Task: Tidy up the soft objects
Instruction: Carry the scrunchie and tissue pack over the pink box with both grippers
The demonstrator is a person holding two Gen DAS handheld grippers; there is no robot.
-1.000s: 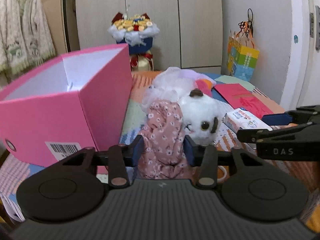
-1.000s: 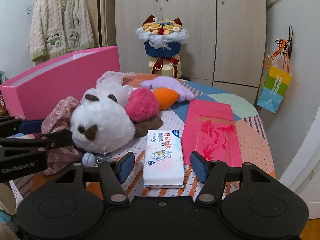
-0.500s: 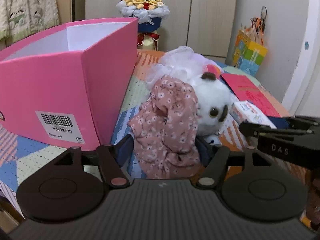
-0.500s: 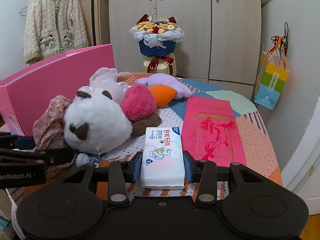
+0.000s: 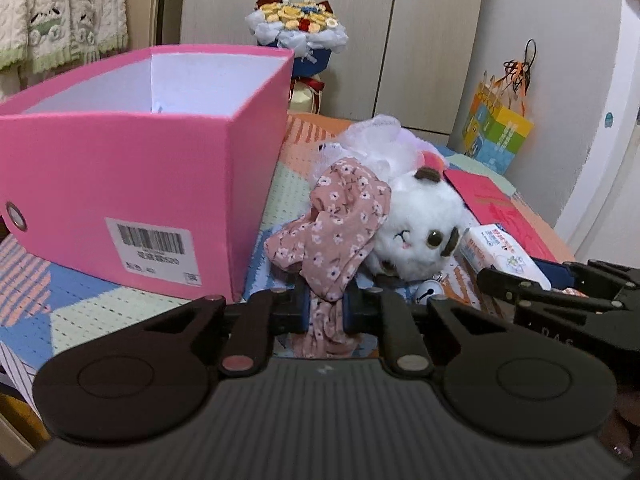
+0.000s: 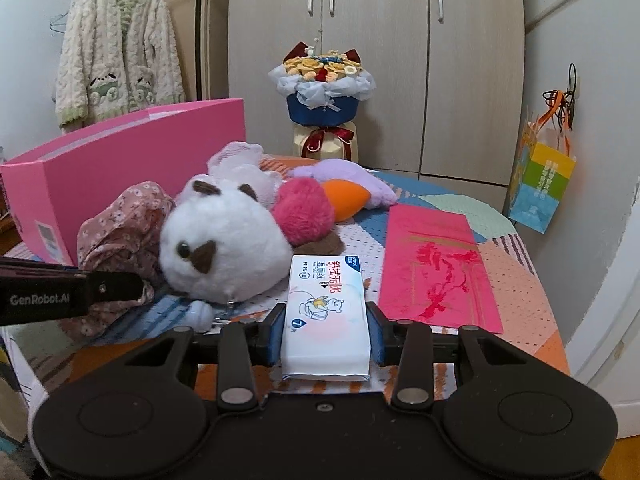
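Left tongs [image 5: 326, 310] clamped on floral cloth [image 5: 336, 236] at 6 o'clock, right tongs [image 6: 325, 334] clamped on tissue pack [image 6: 326, 308], both gripped low, likely for lifting into pink box [image 5: 132, 200] at 10 o'clock.

Pink box [image 5: 132, 184] floor hides behind its own wall; barcode label [image 5: 154, 250] print too blurred to read; cardigan [image 5: 60, 8] cropped top-left.
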